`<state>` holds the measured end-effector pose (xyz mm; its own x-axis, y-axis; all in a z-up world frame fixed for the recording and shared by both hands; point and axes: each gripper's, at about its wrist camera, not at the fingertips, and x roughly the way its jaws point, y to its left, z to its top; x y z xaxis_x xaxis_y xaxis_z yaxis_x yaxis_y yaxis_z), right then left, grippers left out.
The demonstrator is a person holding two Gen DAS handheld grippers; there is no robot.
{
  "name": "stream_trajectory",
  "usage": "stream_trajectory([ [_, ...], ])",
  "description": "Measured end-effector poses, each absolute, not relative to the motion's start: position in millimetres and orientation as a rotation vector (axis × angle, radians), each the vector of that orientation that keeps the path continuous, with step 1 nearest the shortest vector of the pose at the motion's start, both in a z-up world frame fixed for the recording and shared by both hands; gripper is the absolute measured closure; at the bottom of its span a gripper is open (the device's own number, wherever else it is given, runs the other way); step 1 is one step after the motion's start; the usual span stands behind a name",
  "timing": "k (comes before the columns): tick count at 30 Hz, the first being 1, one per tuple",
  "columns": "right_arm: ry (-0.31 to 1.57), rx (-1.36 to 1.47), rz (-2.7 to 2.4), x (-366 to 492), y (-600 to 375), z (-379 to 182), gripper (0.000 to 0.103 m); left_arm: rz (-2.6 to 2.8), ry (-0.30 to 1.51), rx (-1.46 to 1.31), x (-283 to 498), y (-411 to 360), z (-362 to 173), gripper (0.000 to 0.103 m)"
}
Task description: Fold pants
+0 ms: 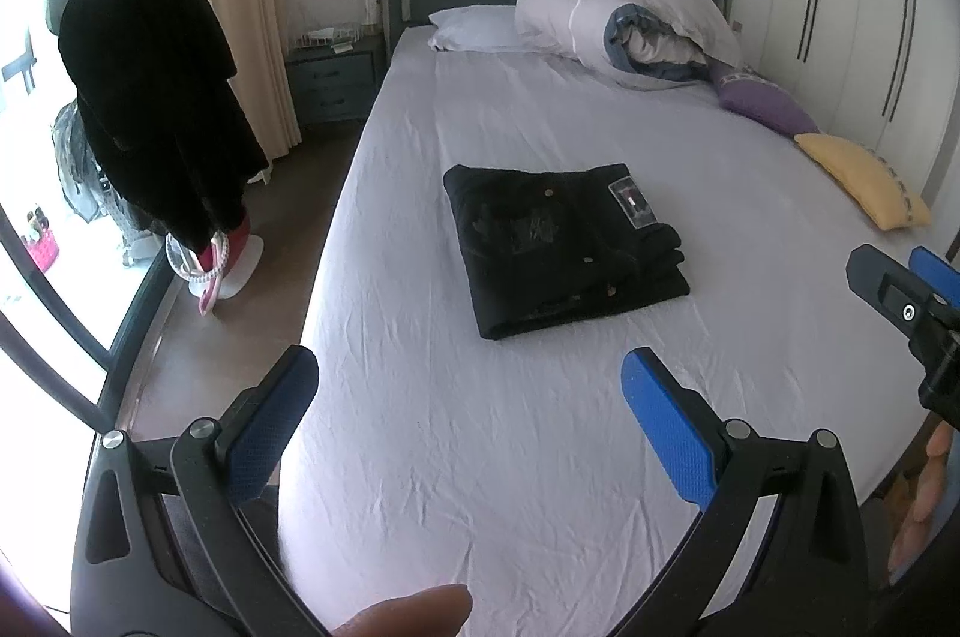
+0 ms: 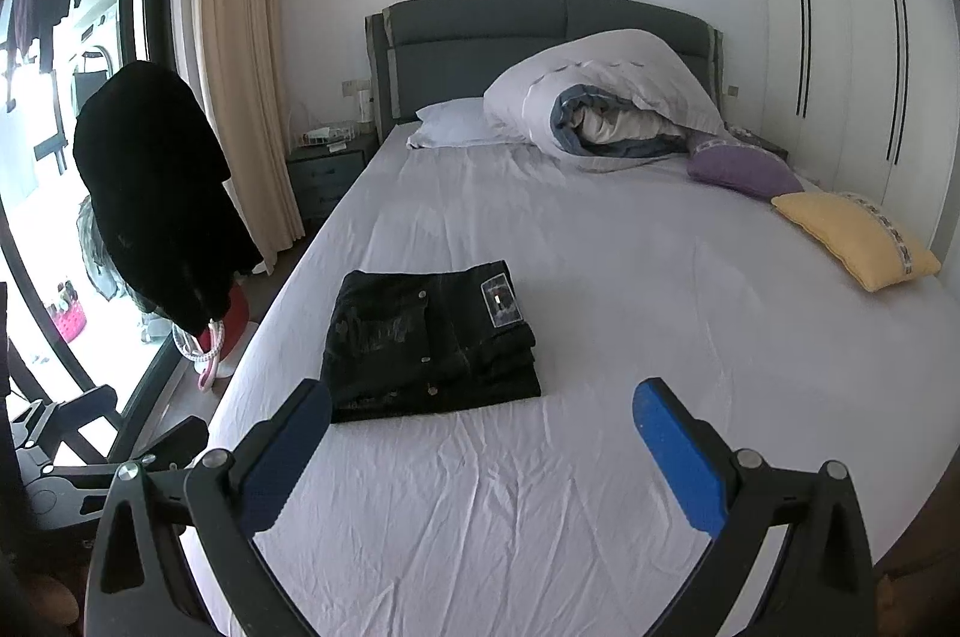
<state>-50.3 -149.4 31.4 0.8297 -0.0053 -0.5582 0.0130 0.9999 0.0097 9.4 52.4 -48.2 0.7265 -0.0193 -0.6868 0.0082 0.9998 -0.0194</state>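
Pants lie folded in a compact stack mid-bed, label up. Left gripper and right gripper hover short of the pants, fingers spread wide, holding nothing.

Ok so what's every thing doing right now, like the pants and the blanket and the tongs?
pants: folded into a flat stack, lying on the sheet, nothing holding them
left tongs: open, empty, above the bed
right tongs: open, empty, above the bed
blanket: bunched in a heap by the headboard
white pillow: lying flat
wardrobe doors: shut
nightstand drawers: shut
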Motion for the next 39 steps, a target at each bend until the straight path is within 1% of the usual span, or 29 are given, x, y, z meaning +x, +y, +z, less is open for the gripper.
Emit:
stream_trajectory([
  [16, 0.627, 0.006, 0.008, -47.7, -142.3, 21.6, 0.000, -0.004, 0.788, -0.029, 19.1, 50.4, -63.7, 0.000],
  [39, 0.639, 0.008, 0.016, -49.4, -138.7, 16.2, 0.000, 0.000, 0.794, -0.029, 19.9, 45.1, -70.8, 0.000],
])
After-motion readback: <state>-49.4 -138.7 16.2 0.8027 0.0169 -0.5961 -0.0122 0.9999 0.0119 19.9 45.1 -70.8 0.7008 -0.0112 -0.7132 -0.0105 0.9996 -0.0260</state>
